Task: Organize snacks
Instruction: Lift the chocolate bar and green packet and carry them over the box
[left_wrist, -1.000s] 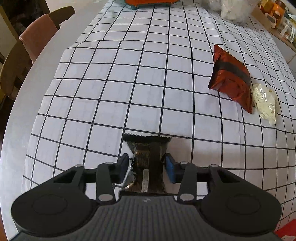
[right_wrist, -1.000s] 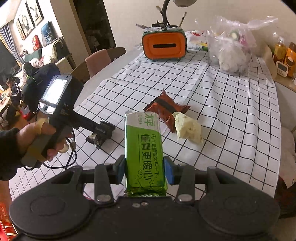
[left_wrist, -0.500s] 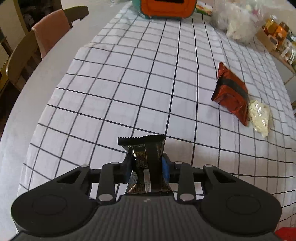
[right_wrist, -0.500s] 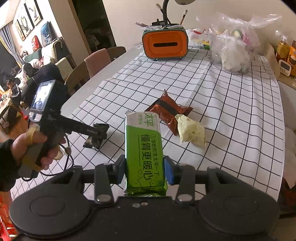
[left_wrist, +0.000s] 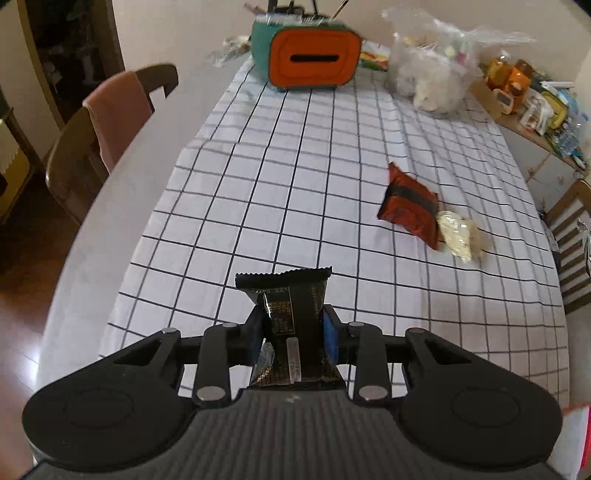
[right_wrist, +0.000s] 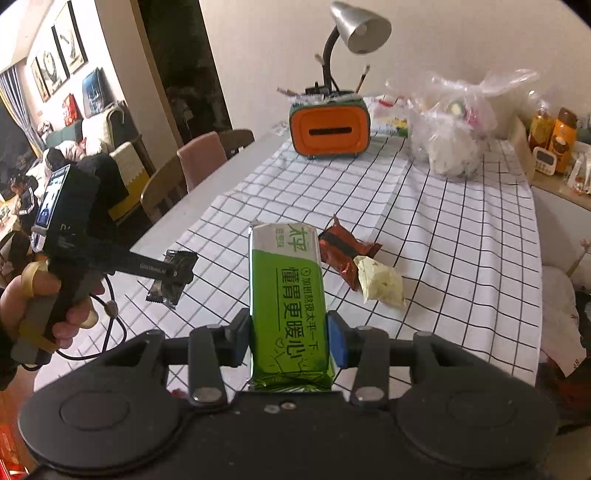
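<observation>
My left gripper (left_wrist: 293, 332) is shut on a black snack packet (left_wrist: 290, 317) and holds it above the checked tablecloth (left_wrist: 295, 177). From the right wrist view the same left gripper (right_wrist: 173, 273) hangs at the left, held by a person's hand (right_wrist: 55, 306), with the black packet (right_wrist: 171, 277) in the air. My right gripper (right_wrist: 290, 338) is shut on a green biscuit pack (right_wrist: 288, 299), also off the table. A red-brown packet (left_wrist: 408, 208) and a pale yellow wrapped snack (left_wrist: 458, 236) lie together on the cloth at the right.
An orange tissue box (left_wrist: 314, 61) with pens and a lamp (right_wrist: 354, 33) stands at the far end. A clear plastic bag (left_wrist: 436, 77) sits beside it. Chairs (left_wrist: 107, 122) line the table's left edge; a cluttered shelf (left_wrist: 528, 96) runs along the right.
The left gripper closed onto the black packet and lifted it off the cloth. The right gripper rose a little with the green pack still in it.
</observation>
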